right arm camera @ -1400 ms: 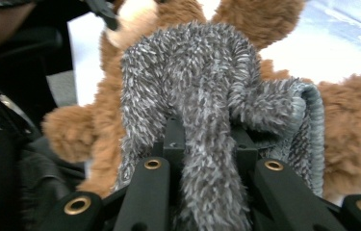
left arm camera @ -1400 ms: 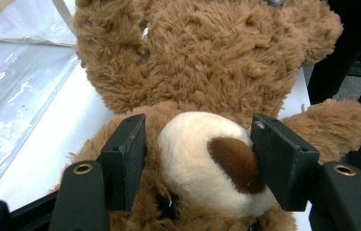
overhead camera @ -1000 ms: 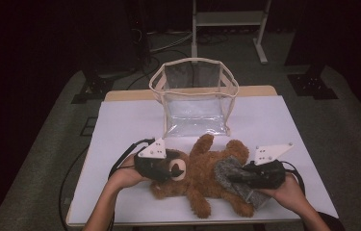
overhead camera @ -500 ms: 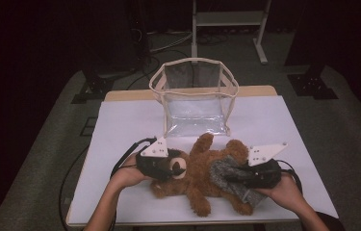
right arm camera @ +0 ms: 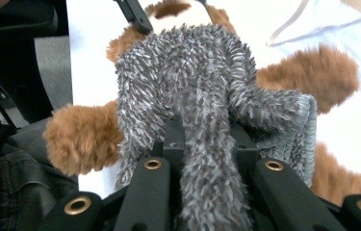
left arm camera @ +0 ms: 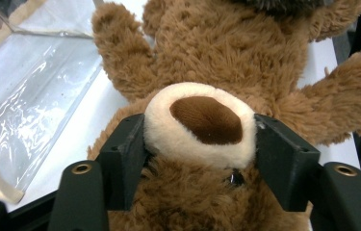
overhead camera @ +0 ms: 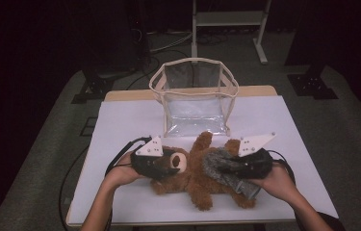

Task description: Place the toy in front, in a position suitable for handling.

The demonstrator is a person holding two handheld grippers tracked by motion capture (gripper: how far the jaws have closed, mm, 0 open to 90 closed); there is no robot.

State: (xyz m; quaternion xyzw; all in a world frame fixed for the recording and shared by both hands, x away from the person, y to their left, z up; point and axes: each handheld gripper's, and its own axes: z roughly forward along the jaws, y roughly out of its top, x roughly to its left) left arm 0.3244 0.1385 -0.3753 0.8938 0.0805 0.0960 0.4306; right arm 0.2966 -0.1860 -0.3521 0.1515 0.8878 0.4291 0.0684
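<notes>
Left gripper (overhead camera: 161,165) is clamped on the teddy bear's (overhead camera: 195,175) head, one jaw on each side of the cream muzzle (left arm camera: 200,123), brown nose sitting between them in the left gripper view. Right gripper (overhead camera: 228,168) is pinched on the fuzzy grey cloth (overhead camera: 226,173) draped over the bear's lower body; the right gripper view has a fold of grey pile running down between the jaws, both pressed against it. Bear lies on its back across the near middle of the white table (overhead camera: 120,120), head to the left, legs to the right, one arm up toward the far side. Clear plastic bag (overhead camera: 195,98) with beige trim stands open on the table just beyond the bear, at far centre; raised paw is close to its front wall, can't tell if touching. A hand holds each gripper, forearms coming in from the near edge. Black cable (overhead camera: 120,154) loops off the left gripper over the table's left side.
</notes>
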